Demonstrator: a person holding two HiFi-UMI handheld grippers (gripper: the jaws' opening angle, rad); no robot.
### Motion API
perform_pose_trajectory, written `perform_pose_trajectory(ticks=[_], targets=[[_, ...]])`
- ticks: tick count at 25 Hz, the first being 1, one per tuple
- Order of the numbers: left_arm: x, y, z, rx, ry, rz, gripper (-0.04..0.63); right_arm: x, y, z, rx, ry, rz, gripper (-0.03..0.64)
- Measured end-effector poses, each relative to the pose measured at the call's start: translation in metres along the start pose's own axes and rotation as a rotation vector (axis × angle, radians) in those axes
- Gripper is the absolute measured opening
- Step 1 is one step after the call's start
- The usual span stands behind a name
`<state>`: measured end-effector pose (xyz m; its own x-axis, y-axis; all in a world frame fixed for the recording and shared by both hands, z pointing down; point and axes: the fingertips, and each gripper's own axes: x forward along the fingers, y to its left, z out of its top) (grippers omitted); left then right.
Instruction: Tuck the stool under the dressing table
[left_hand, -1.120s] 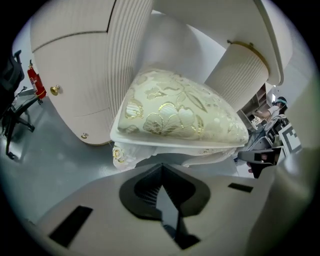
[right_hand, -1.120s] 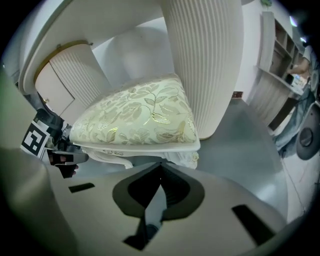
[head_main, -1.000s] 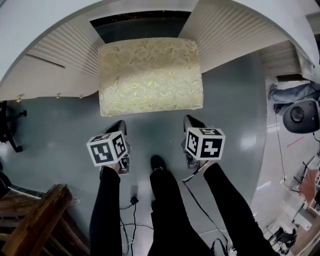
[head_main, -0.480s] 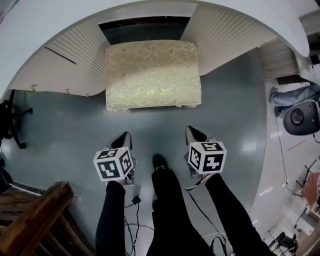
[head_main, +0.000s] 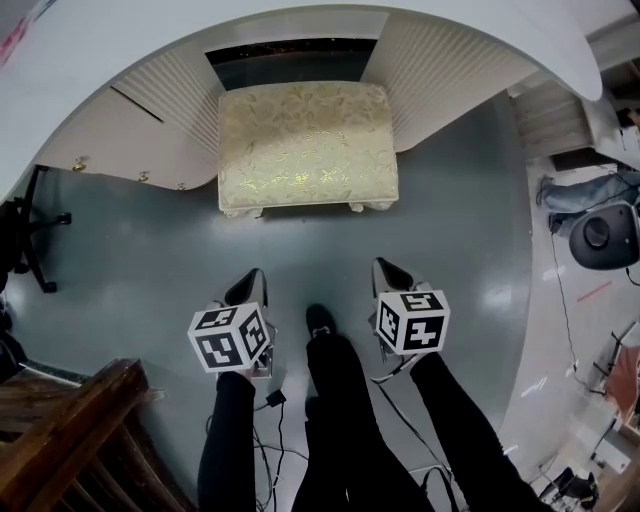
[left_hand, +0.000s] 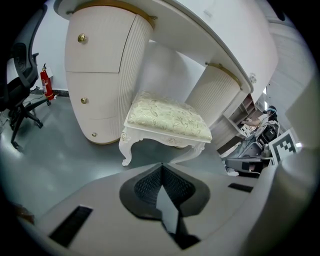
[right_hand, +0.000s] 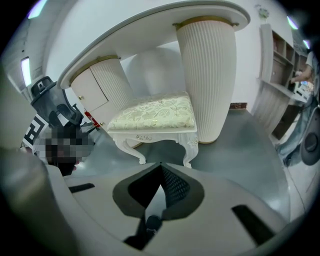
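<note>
Stool (head_main: 307, 146) at 12 o'clock, half under dressing table (head_main: 150, 60). Left gripper (head_main: 250, 284), right gripper (head_main: 390, 272) at 6 o'clock, both clenched, empty. Stool likely rigid, weighty, cushion soft: push front rail

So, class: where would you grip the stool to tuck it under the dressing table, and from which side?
Probably the white front rail of the stool, coming from the open near side. The pedestals of the dressing table flank both ends, and the rail looks like a thin, level edge that jaws could close on.
</note>
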<state>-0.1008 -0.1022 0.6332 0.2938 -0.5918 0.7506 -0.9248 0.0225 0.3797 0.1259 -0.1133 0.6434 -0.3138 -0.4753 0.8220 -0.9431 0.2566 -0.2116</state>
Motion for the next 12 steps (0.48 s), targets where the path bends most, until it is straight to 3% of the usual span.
perform_pose_trajectory(ticks=[7, 12], targets=[[-0.019, -0.006, -0.007, -0.006, 0.009, 0.000, 0.008, -0.018, 0.007, -0.005, -0.017, 0.010, 0.006, 0.005], [-0.001, -0.008, 0.003, -0.018, 0.022, 0.002, 0.008, -0.003, 0.000, 0.008, -0.035, 0.024, 0.015, 0.005]])
